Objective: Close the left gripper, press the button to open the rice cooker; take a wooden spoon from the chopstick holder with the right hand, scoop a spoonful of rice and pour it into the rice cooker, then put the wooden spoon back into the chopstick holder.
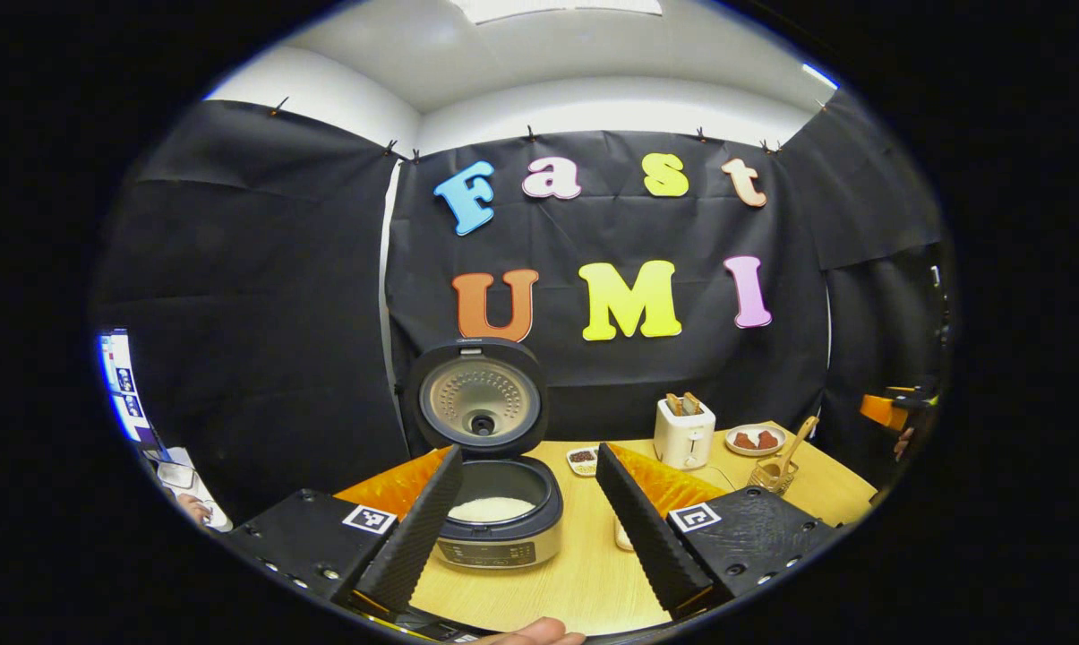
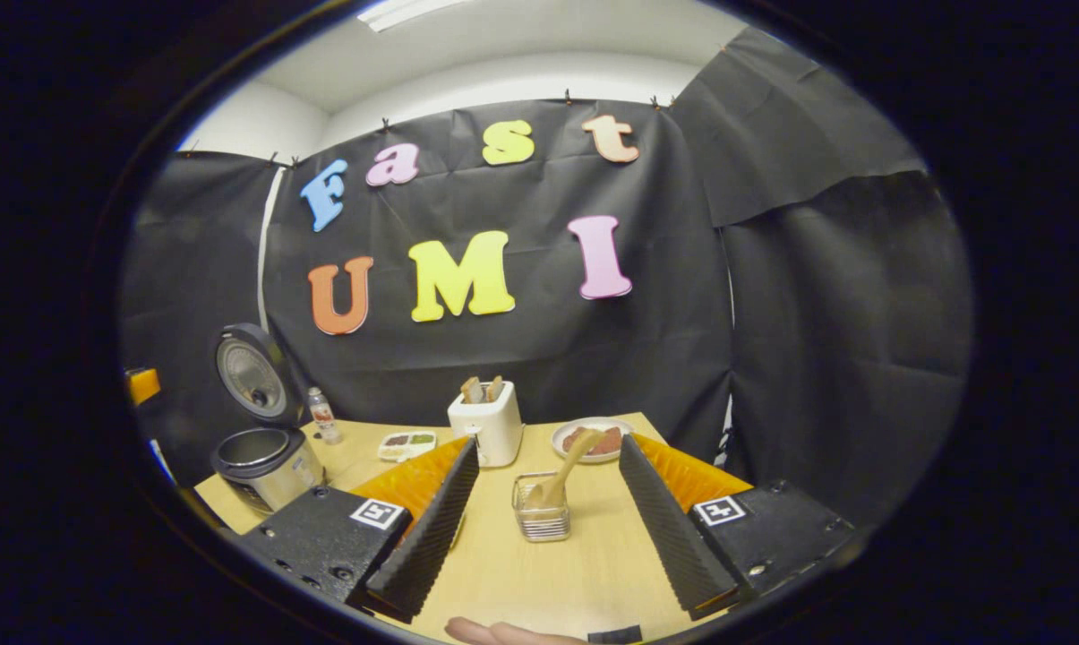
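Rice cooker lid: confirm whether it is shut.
No. In the left gripper view the rice cooker lid stands raised behind the open pot, where white rice shows inside.

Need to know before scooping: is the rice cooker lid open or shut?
Open: the rice cooker lid stands upright, and white rice shows in the pot.

left claw point(image 1: 530, 520): fingers spread wide, level | right claw point(image 2: 548, 515): fingers spread wide, level
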{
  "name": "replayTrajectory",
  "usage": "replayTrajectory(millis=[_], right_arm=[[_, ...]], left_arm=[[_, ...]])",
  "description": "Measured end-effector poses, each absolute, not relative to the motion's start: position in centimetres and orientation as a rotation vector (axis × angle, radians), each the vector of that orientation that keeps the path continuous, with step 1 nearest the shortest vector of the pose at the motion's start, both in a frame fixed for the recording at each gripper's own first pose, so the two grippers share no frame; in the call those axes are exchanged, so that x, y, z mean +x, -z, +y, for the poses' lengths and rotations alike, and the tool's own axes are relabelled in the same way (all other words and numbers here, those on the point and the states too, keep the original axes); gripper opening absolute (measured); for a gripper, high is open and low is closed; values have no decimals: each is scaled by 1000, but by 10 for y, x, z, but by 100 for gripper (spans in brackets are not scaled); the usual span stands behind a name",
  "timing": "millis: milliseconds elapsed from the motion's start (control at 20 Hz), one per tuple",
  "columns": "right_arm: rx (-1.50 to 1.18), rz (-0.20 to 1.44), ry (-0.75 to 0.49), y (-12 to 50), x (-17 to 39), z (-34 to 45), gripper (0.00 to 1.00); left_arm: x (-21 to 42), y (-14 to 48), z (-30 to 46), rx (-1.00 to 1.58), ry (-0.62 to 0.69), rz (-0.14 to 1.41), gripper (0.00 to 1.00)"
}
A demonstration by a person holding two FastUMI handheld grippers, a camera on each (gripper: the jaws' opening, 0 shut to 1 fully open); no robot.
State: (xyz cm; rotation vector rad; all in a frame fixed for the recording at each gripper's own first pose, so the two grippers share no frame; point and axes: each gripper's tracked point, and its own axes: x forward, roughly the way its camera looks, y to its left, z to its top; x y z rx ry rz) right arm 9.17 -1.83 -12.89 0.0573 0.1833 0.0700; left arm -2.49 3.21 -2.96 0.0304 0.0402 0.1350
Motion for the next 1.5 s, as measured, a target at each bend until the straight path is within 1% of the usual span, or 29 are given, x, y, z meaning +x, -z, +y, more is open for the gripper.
replayTrajectory(millis=[100,150,200,250,450,500,550,600,650,750,800,850,900,950,1000,1050,1150,1200,1250,1300,1350,1450,1500], right_arm=[[63,196,-63,145,113,-20,100],[55,195,-62,151,124,-20,95],[35,203,-41,161,136,-25,95],[16,218,-21,172,149,-29,100],[82,293,-7,217,197,-29,100],[94,296,-15,225,209,-27,96],[96,303,-8,234,221,-29,100],[91,315,9,245,232,-34,100],[94,328,19,253,242,-36,95],[103,356,14,269,259,-34,94],[102,368,16,275,267,-34,98],[104,375,17,279,274,-35,92],[114,379,17,283,281,-36,89],[133,387,23,286,287,-36,78],[157,395,12,290,294,-34,86],[177,405,9,295,299,-32,83],[215,406,-20,299,305,-25,65],[229,410,-25,303,307,-24,60],[268,403,-33,303,308,-23,42],[301,400,-40,301,306,-17,39],[323,389,-53,297,305,-14,24],[330,364,-52,290,307,-13,18],[326,354,-62,285,303,-9,18]], left_arm=[[-30,34,25,35,-117,33,95],[-35,33,26,42,-116,20,95],[-38,30,28,50,-123,0,96],[-42,30,29,55,-128,-11,96],[-50,26,31,83,-143,-34,95],[-50,24,31,87,-145,-41,95],[-51,23,29,90,-143,-49,95],[-51,21,29,87,-142,-53,95],[-50,21,29,81,-139,-56,95],[-45,22,29,59,-131,-48,95],[-40,26,26,52,-116,-36,95],[-35,30,26,43,-108,-20,95],[-29,34,24,29,-96,-5,95],[-25,37,22,20,-82,4,95],[-22,40,22,13,-71,12,96],[-19,42,22,11,-66,22,96],[-11,49,23,13,-64,38,95],[-9,51,24,20,-66,42,95],[-8,56,24,25,-71,48,95],[-6,59,25,27,-74,54,95],[-5,62,24,28,-75,57,95],[-4,68,23,30,-67,67,95],[-4,70,21,30,-56,75,96]])
